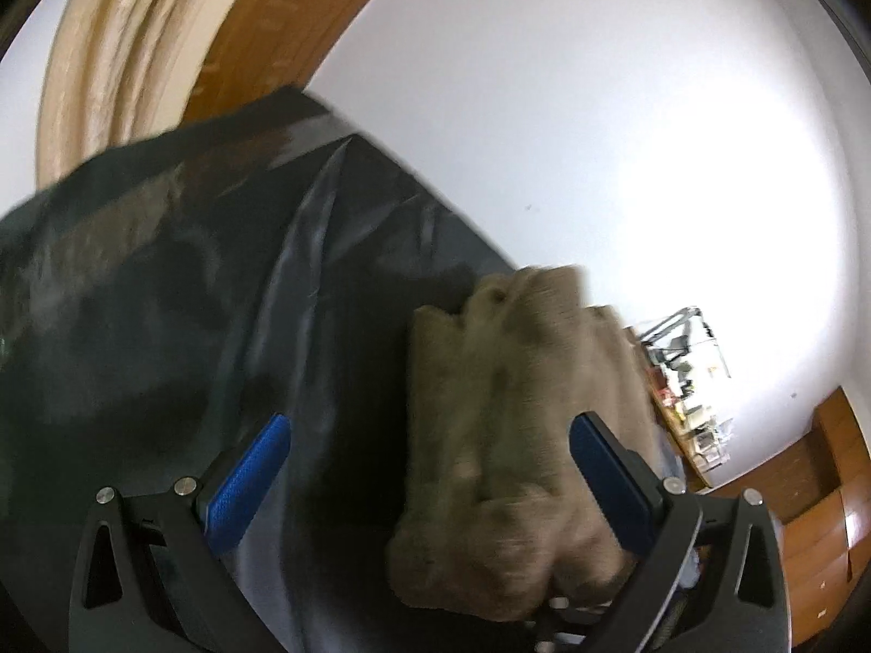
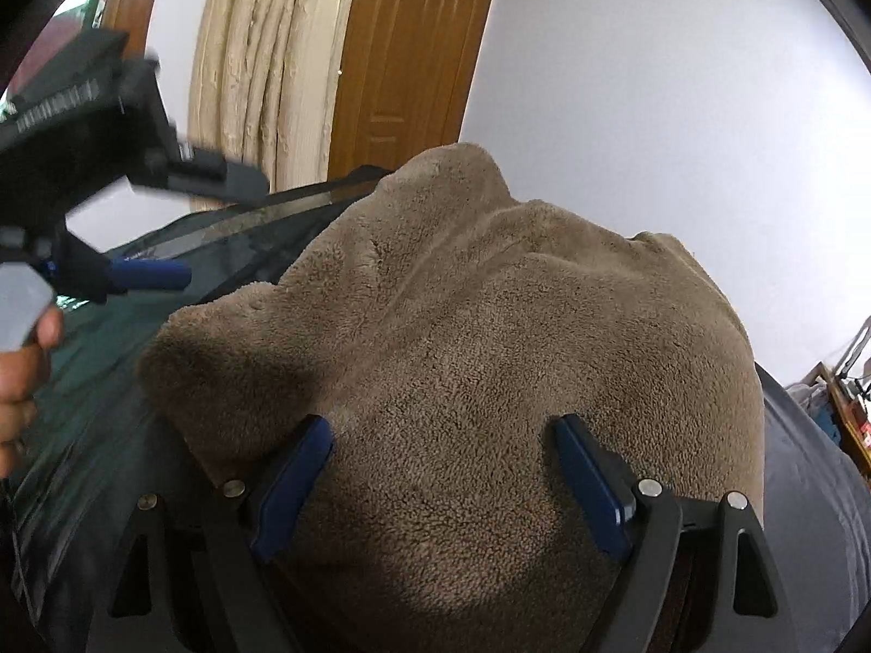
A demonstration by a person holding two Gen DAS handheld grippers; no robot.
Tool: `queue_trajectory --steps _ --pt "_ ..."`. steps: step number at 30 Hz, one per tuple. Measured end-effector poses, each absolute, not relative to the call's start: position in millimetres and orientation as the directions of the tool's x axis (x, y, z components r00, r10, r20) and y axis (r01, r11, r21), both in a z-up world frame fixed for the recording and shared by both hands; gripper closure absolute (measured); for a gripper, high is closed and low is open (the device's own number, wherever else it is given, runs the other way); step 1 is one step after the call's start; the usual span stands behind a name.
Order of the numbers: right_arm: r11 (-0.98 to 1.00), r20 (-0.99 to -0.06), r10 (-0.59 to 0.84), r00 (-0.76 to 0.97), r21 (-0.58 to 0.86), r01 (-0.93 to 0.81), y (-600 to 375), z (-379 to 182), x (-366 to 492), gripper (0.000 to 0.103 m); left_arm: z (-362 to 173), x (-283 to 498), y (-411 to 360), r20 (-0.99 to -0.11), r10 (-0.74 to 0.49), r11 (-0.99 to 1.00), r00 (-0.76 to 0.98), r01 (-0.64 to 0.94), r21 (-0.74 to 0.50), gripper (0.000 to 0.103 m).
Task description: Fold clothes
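Observation:
A brown fleece garment (image 2: 462,337) lies bunched on a dark green shiny sheet (image 2: 81,381). In the right wrist view my right gripper (image 2: 443,430) is open, its blue pads either side of the fleece, which fills the space between them. In the left wrist view my left gripper (image 1: 430,427) is open above the dark sheet (image 1: 190,299); a blurred fold of the brown fleece (image 1: 517,424) lies against its right pad (image 1: 604,468). The left gripper also shows at the left of the right wrist view (image 2: 152,272), held in a hand (image 2: 22,375), apart from the fleece.
A white wall (image 2: 653,109), a brown wooden door (image 2: 403,65) and a cream curtain (image 2: 267,65) stand behind. Grey bedding (image 2: 816,490) lies to the right. A cluttered shelf (image 1: 686,375) sits at the far right.

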State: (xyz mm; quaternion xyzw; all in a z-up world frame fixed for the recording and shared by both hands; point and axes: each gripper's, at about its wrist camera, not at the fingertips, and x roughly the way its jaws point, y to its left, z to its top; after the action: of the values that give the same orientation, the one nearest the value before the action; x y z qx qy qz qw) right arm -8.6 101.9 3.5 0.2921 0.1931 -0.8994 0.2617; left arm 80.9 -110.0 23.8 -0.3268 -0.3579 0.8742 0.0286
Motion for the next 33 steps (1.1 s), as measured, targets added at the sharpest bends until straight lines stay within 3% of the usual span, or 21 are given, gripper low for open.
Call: queue_trajectory --steps 4,10,15,20,23,33 --pt "-0.787 -0.623 -0.38 -0.683 -0.17 0.593 106 6 -9 0.017 64 73 -85 -0.488 0.37 -0.756 -0.791 0.049 -0.653 0.0" --pt "-0.785 -0.618 -0.413 -0.669 -0.132 0.606 113 9 -11 0.017 70 -23 -35 -0.505 0.486 -0.748 -0.713 -0.041 -0.662 0.0" --pt "-0.781 -0.612 -0.44 -0.657 -0.101 0.616 118 12 -12 0.017 43 -70 -41 -0.604 0.463 -0.751 -0.649 0.075 -0.656 0.0" --pt "-0.777 -0.612 -0.453 -0.649 -0.086 0.623 118 12 -15 0.017 10 -80 -59 -0.621 0.458 -0.717 -0.637 0.149 -0.681 0.0" --pt "-0.776 -0.612 -0.455 -0.646 -0.083 0.625 118 12 -16 0.016 -11 -79 -72 -0.679 0.421 -0.716 -0.602 0.24 -0.656 0.0" --pt "-0.773 -0.614 -0.455 -0.645 -0.086 0.628 115 12 -18 0.015 -24 -73 -88 -0.664 0.43 -0.69 -0.612 0.251 -0.679 0.001"
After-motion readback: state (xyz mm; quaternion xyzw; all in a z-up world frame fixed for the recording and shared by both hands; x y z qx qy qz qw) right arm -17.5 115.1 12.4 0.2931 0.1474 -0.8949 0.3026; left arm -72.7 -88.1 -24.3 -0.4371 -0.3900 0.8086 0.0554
